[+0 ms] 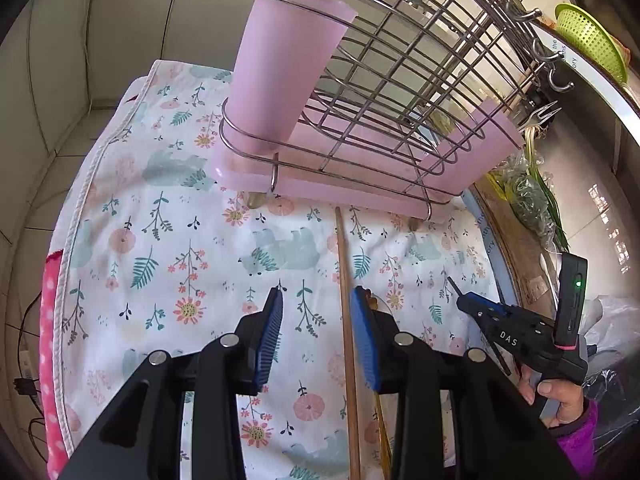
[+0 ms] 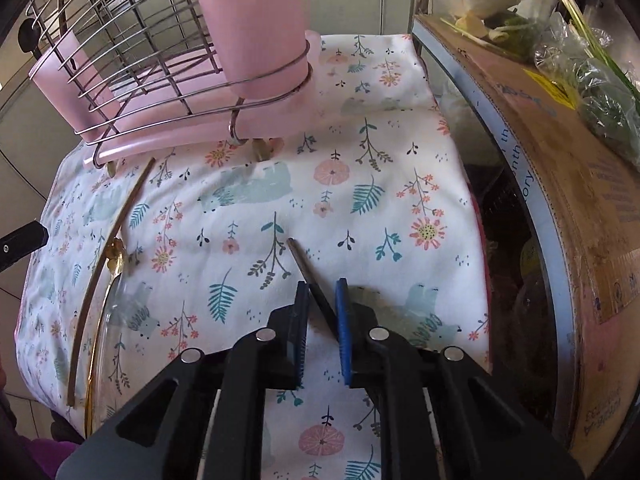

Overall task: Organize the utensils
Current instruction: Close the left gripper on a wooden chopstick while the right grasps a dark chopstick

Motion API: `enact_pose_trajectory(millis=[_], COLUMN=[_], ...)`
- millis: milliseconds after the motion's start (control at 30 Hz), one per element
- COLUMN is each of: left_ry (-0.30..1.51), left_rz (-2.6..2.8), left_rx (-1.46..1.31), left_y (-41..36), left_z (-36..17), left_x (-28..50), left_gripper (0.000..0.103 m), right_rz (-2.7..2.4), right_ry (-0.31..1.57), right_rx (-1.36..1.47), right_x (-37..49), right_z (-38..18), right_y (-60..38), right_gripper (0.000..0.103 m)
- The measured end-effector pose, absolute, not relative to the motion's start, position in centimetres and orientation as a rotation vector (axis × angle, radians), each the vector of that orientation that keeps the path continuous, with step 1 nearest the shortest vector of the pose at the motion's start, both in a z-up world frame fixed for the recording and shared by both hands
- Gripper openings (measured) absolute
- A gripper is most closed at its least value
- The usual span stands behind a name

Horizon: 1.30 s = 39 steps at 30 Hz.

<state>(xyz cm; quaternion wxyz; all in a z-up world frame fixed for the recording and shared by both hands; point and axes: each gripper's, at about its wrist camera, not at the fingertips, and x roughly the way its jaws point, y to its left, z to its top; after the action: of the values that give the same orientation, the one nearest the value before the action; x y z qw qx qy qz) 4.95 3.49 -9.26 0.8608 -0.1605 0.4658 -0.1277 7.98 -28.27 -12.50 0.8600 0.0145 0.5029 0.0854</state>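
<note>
Right gripper (image 2: 322, 316) clenched on a dark chopstick (image 2: 306, 268), left gripper (image 1: 318, 336) released over a wooden one (image 1: 347, 320); off-centre hold risks pivoting.

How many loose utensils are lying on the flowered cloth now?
3. A wooden chopstick lies between the left tongs, a gold spoon just beside it, and a dark chopstick sits in the right tongs. Others may be hidden.
</note>
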Motion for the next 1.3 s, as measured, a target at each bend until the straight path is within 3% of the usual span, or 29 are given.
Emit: enact_pose_trajectory(millis=[100, 267, 400, 833, 967, 1300], left_ry=[0.988, 1.024, 1.11, 1.231, 1.22, 1.194], left_rz=[-0.269, -0.28, -0.276, -0.222, -0.21, -0.229], left_rx=[-0.299, -0.188, -0.146, -0.009, 0.052, 0.02], left_y=[2.7, 0.6, -0.9, -4.9, -6.0, -3.8], left_z=[-9.2, -8.9, -10.0, -12.7, -12.7, -11.3], left_x=[5.3, 7.2, 9.6, 14.7, 15.0, 13.4], left_gripper=[0.034, 0.034, 0.025, 0.022, 0.007, 0.005], right_rz=[0.211, 0.292, 0.312, 0.308, 0.31, 0.315], right_ry=[1.063, 1.06, 1.088, 1.121, 1.113, 1.094], right_rx=[0.17, 0.443, 0.569, 0.528, 0.516, 0.501], right_x=[8.0, 7.8, 7.9, 7.8, 7.8, 7.7], right_z=[-12.1, -11.3, -12.2, -14.6, -14.7, -14.7], right_y=[-29.1, -30.1, -30.7, -30.0, -29.9, -29.7], right_gripper=[0.005, 0.005, 0.005, 0.005, 0.005, 0.005])
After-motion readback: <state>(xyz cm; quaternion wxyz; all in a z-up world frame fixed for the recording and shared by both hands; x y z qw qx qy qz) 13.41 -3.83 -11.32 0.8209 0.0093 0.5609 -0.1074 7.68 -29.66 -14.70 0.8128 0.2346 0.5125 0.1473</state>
